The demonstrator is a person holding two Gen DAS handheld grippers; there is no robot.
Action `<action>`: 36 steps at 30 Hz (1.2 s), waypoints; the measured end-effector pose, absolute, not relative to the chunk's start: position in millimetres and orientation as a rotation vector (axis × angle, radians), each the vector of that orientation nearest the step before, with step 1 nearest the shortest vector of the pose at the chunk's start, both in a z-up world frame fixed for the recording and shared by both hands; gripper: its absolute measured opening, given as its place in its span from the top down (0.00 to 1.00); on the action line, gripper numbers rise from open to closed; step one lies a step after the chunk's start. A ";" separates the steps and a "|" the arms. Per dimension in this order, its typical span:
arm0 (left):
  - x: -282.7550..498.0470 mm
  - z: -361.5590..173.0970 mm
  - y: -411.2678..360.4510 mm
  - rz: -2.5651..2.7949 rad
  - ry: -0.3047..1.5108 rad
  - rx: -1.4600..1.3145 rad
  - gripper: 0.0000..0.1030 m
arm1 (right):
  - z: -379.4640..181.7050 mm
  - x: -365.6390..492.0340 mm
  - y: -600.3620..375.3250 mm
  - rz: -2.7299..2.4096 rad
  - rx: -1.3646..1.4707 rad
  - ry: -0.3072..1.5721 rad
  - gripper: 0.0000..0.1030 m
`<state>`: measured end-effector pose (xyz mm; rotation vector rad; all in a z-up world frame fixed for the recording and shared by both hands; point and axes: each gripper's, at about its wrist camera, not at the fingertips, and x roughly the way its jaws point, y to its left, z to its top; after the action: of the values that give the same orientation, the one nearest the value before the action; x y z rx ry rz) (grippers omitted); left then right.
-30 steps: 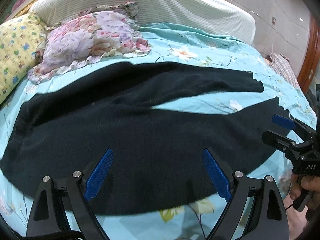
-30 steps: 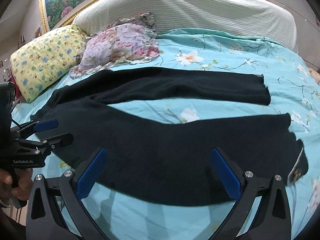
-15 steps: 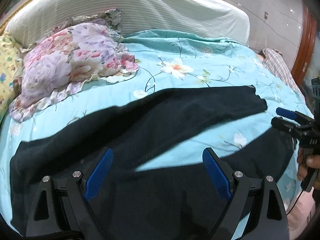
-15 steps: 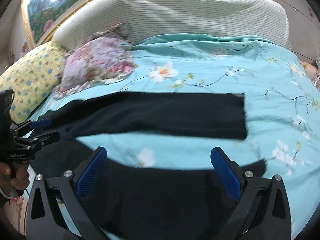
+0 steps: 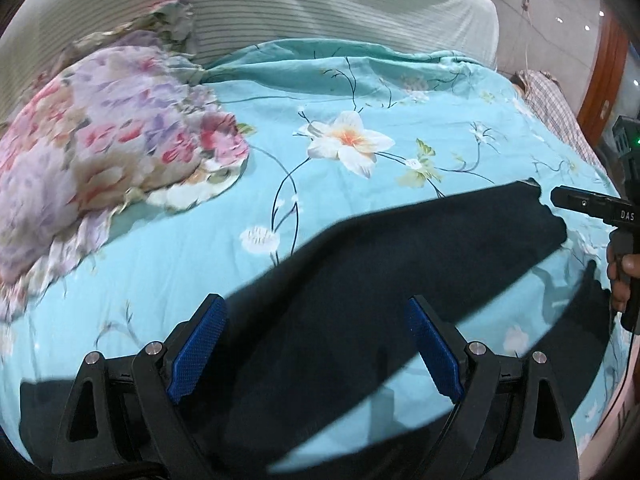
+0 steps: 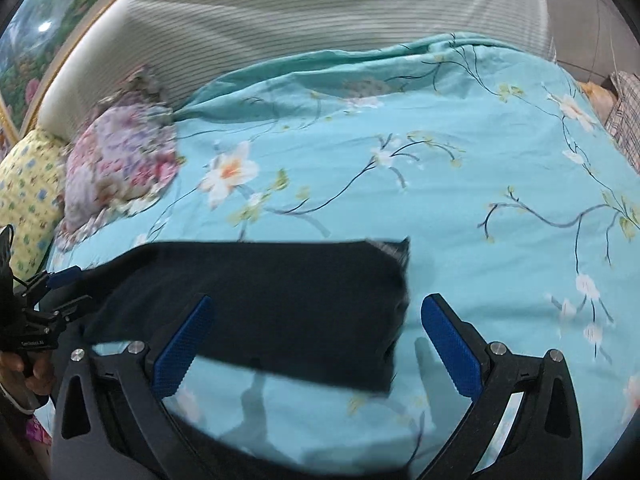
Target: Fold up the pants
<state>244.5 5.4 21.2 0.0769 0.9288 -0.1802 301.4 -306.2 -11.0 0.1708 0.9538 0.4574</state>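
Black pants (image 5: 360, 280) lie spread on a turquoise floral bedspread (image 5: 360, 92), legs apart and pointing right. My left gripper (image 5: 316, 348) is open and empty over the upper part of the far leg. My right gripper (image 6: 316, 340) is open and empty over the cuff end of the far leg (image 6: 280, 292). The right gripper also shows at the right edge of the left wrist view (image 5: 592, 204), close to that cuff. The left gripper shows at the left edge of the right wrist view (image 6: 60, 292), by the waist end.
A floral pillow (image 5: 92, 140) and a yellow pillow (image 6: 24, 200) lie at the head of the bed, before a striped headboard (image 6: 320, 32). A checked cloth (image 5: 556, 108) lies at the far right edge. The bedspread (image 6: 480, 160) beyond the pants is bare.
Both grippers have moved forward over the pants, from the near leg to the far leg. Both stay open. The pants have not moved.
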 end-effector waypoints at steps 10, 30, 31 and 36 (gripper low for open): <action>310.9 -10.5 -4.7 -0.254 1.038 0.152 0.11 | -33.5 346.9 -307.0 0.472 0.157 1.042 0.08; 246.3 26.6 -10.5 -0.414 0.995 0.024 0.93 | -7.1 343.3 -327.8 0.593 0.229 0.995 0.90; 235.6 28.9 -11.6 -0.418 0.986 0.014 0.93 | -3.9 340.9 -329.5 0.610 0.225 0.985 0.91; 186.6 38.4 -10.8 -0.441 0.964 -0.024 0.94 | 12.0 319.5 -344.3 0.716 0.185 0.936 0.91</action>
<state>186.6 -10.8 38.4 -0.0240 0.9639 -0.4413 319.5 -344.3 12.0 0.1853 0.9362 0.7159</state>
